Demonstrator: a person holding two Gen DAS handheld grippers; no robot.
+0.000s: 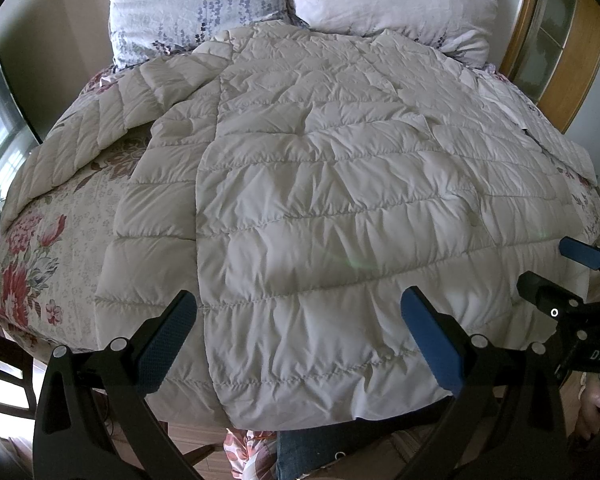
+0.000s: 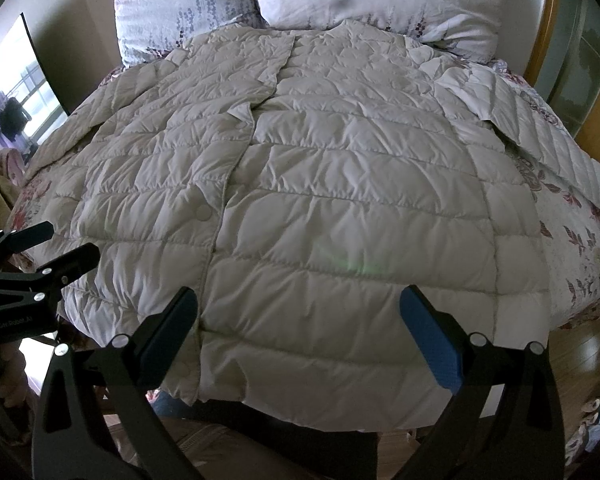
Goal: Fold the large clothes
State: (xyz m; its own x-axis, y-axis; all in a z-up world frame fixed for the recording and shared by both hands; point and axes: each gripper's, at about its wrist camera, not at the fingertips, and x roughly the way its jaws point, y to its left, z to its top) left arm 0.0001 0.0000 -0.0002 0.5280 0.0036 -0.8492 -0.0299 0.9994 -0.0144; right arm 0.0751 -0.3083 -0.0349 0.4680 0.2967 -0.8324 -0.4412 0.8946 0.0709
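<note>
Two pairs of blue-padded fingers stand wide apart with nothing between them: the left gripper [image 1: 298, 330] and the right gripper [image 2: 298, 330] both hover over the near hem of the beige quilted jacket [image 1: 320, 208]. The jacket lies flat, front up, sleeves spread sideways, on a floral bedspread [image 1: 28, 276], its collar touching two pillows [image 1: 196, 4].

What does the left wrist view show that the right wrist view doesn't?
Only the left wrist view shows the right tongs at its right edge and the left sleeve spread over the floral bedspread. Only the right wrist view shows the left tongs, the snap buttons and the right sleeve. Both show the beige quilted coat laid flat, two pillows, and open, empty tongs.
</note>
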